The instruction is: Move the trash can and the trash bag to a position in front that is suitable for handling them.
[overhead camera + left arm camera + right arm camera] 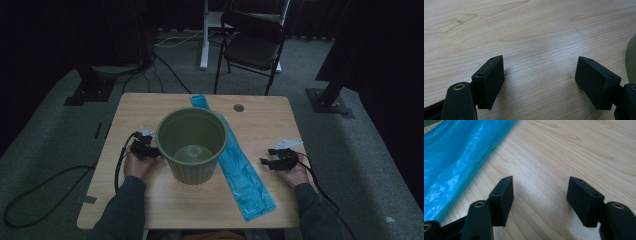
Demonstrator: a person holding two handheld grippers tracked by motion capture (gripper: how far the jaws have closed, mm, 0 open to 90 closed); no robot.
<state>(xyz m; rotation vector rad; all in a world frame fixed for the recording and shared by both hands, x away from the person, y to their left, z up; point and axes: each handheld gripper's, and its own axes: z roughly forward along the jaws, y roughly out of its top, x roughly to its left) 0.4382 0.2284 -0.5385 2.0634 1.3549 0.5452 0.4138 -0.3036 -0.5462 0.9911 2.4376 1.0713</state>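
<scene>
No text, label, brand, number or sign could be read anywhere: the green bucket (192,144), the blue plastic bag (239,167) and the wooden surface (260,125) all showed plain, unmarked faces.

Gripper (540,195) agape — blue plastic bag (454,155) beside.

The bucket (191,144) hides the middle of the blue bag (243,176) behind it. In the left gripper view the bucket (631,60) is cut off by the right edge. In the right gripper view the bag (456,157) runs off the top and left edges.
</scene>
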